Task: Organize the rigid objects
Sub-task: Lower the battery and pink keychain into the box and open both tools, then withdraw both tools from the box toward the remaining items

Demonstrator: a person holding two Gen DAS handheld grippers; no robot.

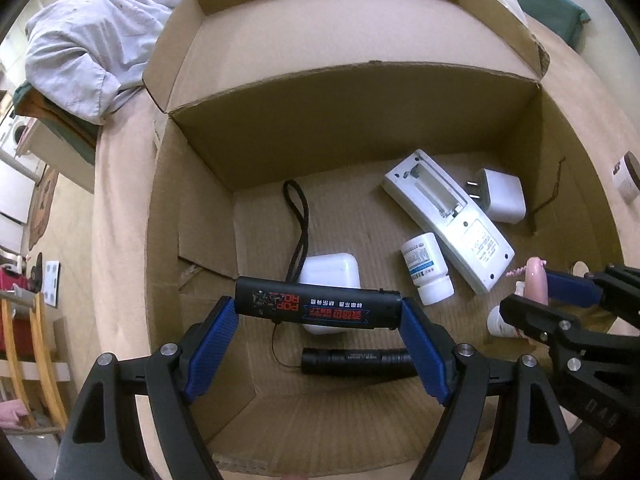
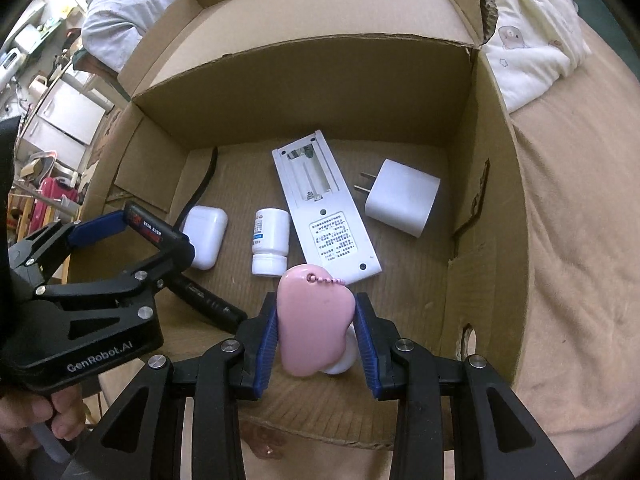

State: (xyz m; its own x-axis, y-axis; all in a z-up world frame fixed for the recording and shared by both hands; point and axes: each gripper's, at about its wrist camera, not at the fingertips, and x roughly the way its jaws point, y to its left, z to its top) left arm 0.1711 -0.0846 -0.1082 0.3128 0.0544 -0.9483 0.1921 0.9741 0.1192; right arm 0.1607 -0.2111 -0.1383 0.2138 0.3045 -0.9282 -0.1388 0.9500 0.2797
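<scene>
While both grippers hang over it, the cardboard box sits open on a beige surface, its flaps folded outward. On its floor, toward the far wall, lies the white remote on its face, its battery bay uncovered. Just right of the remote sits the white plug adapter, prongs pointing at it. Left of the remote lies a white pill bottle on its side, and further left a white earbud case. Nearer than the remote, by the left gripper, a black flashlight rests on the floor, its cord looping toward the far wall.

The left gripper stands wide, its blue pads pressed on the two ends of a black lighter, carried crosswise above the earbud case. The right gripper, narrowed, clamps a pink keychain charm just nearer than the remote's end, above a small white item I cannot identify.
</scene>
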